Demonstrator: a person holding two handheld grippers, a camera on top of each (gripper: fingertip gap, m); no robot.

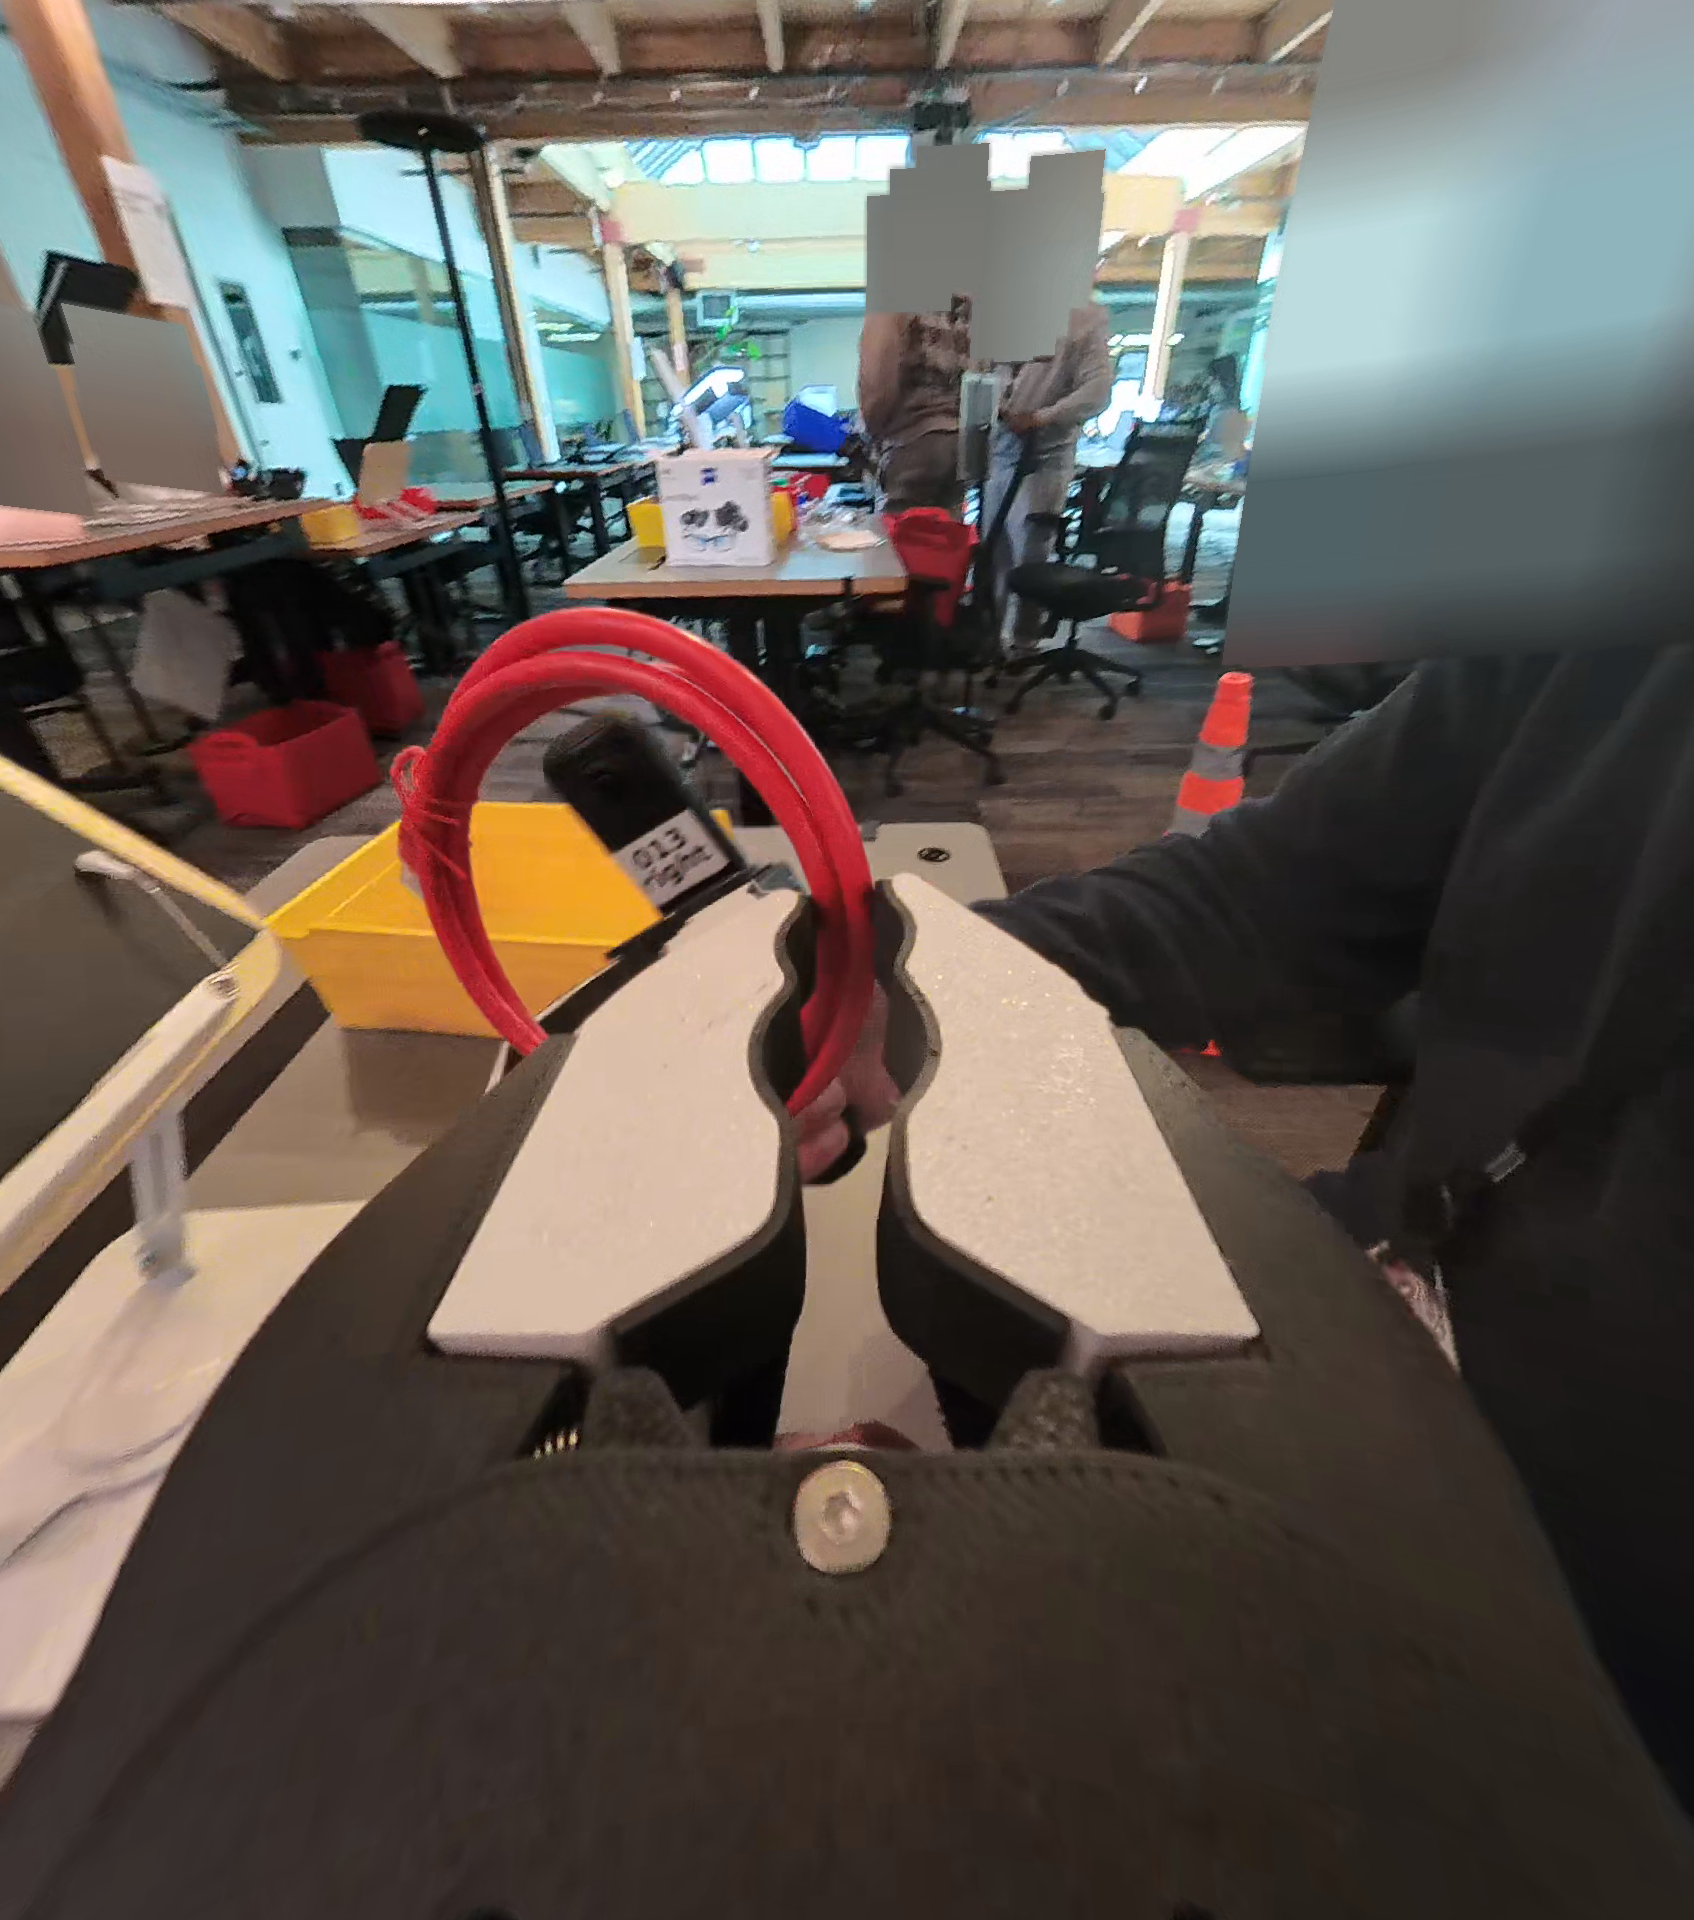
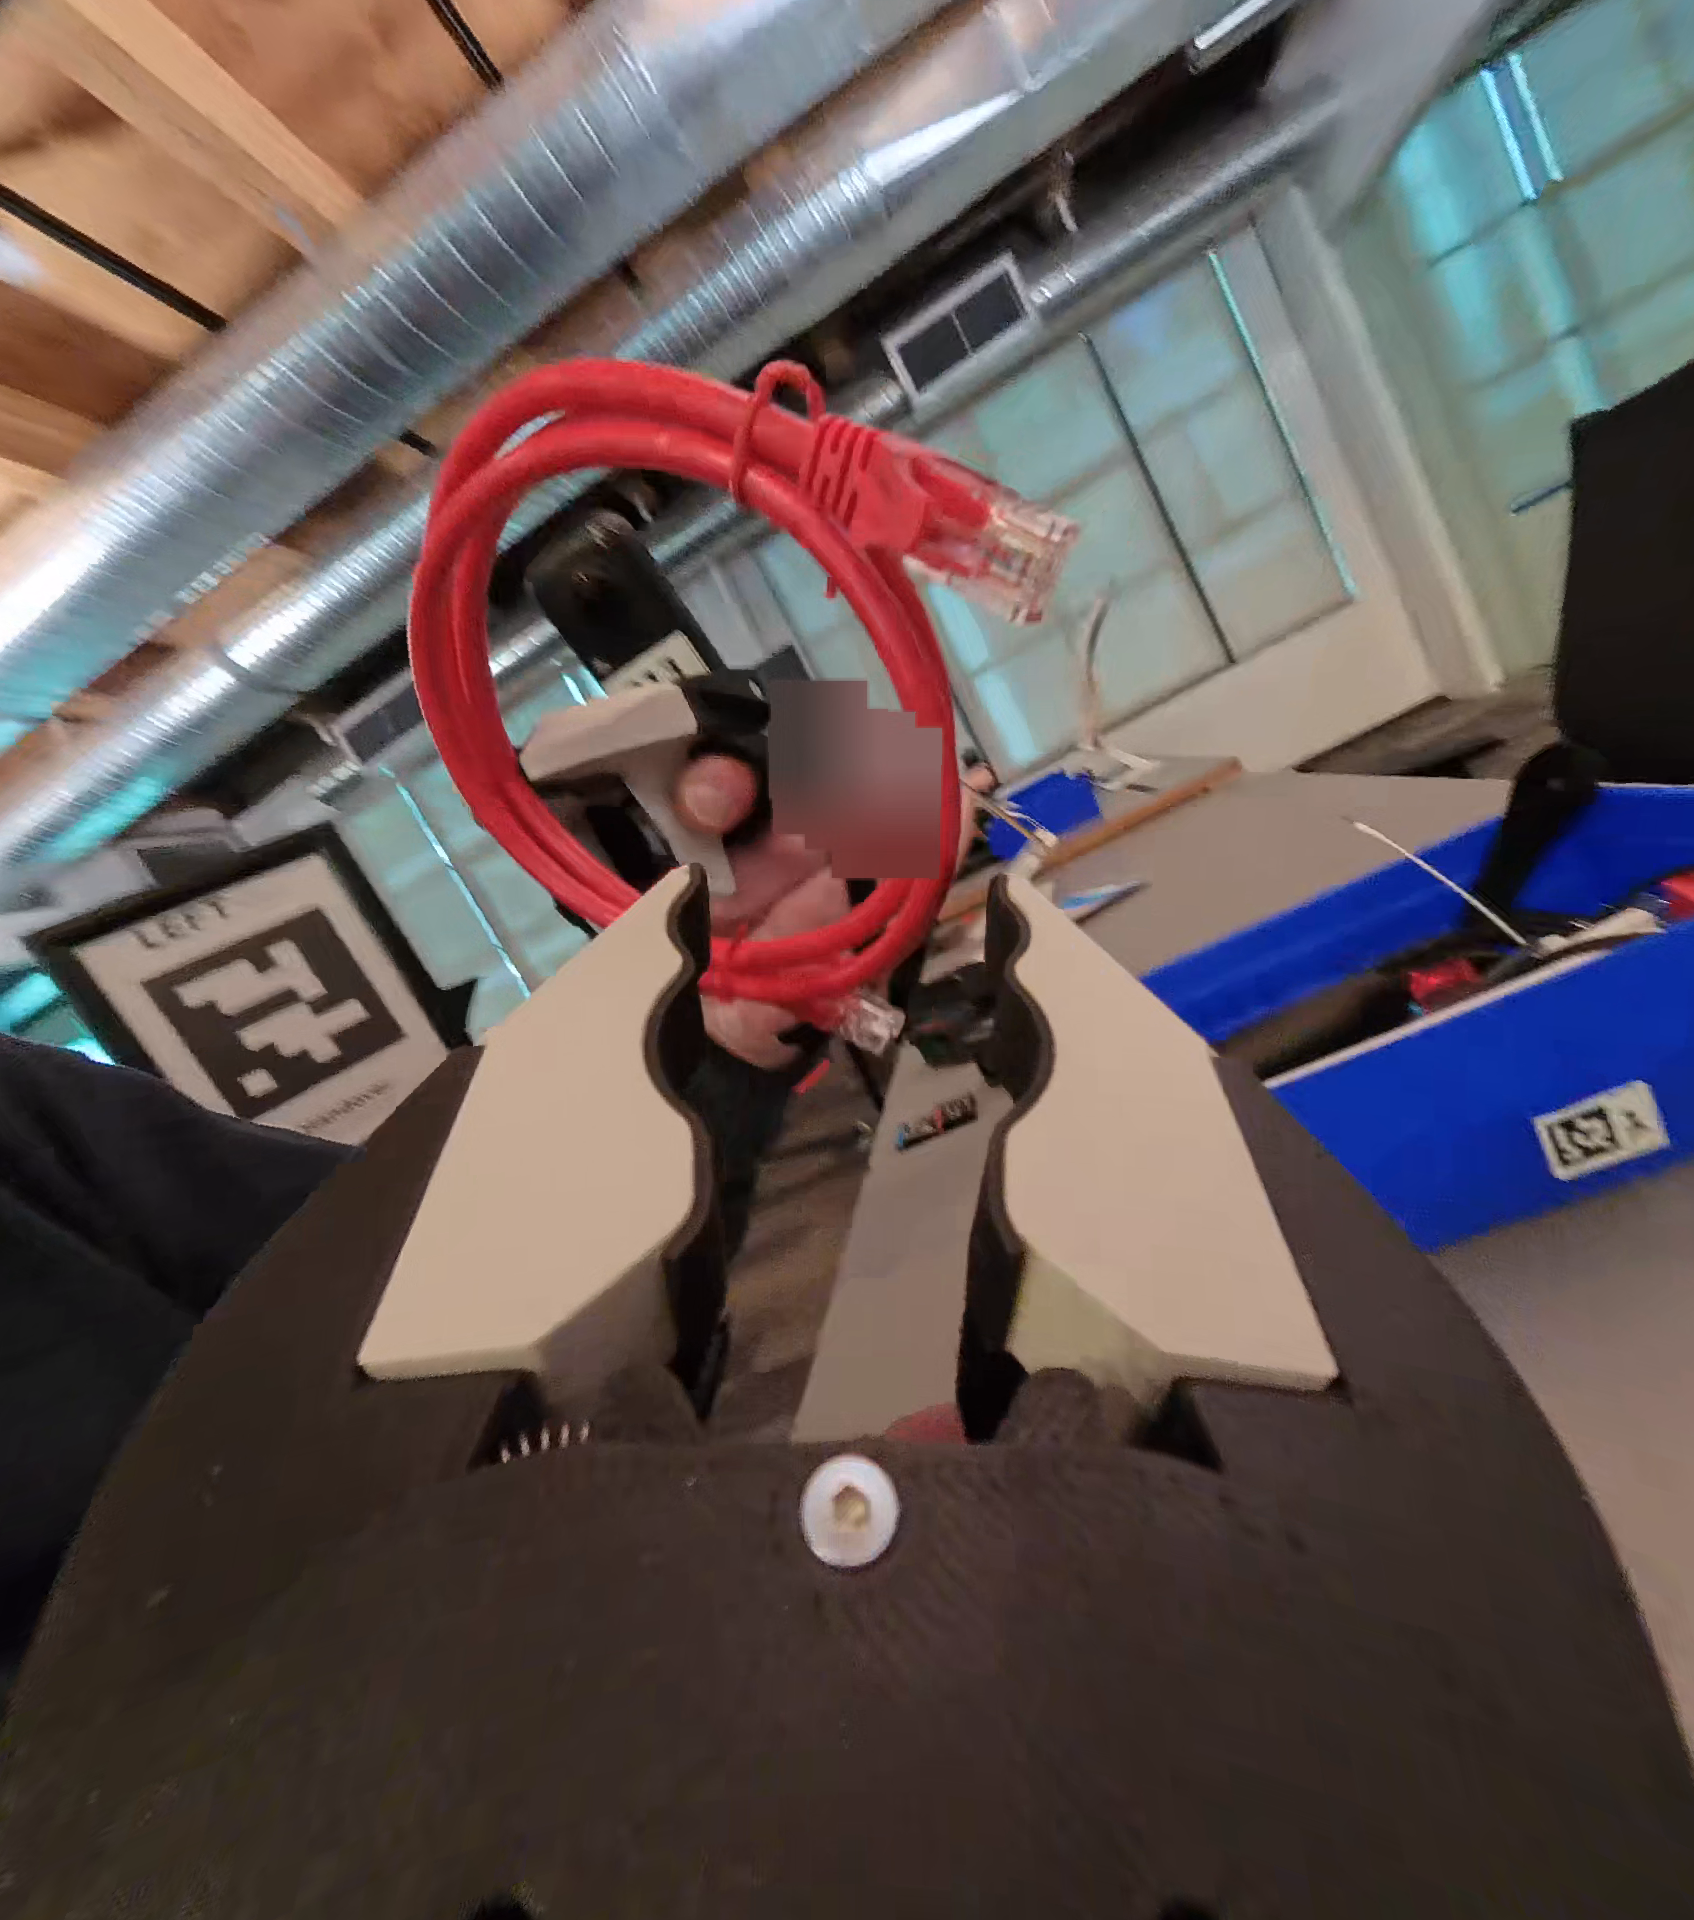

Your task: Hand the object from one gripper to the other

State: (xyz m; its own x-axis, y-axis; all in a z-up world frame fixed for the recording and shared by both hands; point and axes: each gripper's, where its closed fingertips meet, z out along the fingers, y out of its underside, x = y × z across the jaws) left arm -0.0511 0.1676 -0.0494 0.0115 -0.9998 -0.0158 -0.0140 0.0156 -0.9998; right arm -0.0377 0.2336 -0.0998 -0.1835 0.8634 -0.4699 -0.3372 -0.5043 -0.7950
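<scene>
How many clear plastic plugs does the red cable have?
2. In the right wrist view, one clear plug sticks out at the top right of the red cable coil; the other clear plug hangs at the coil's bottom, between the right gripper fingers.

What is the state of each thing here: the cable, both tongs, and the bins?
Coiled red network cable: tied, held in the air.
Left tongs: shut on the cable.
Right tongs: open around the coil's lower part.
Yellow plastic bin: open-topped.
Blue plastic bin: holds items.
</scene>
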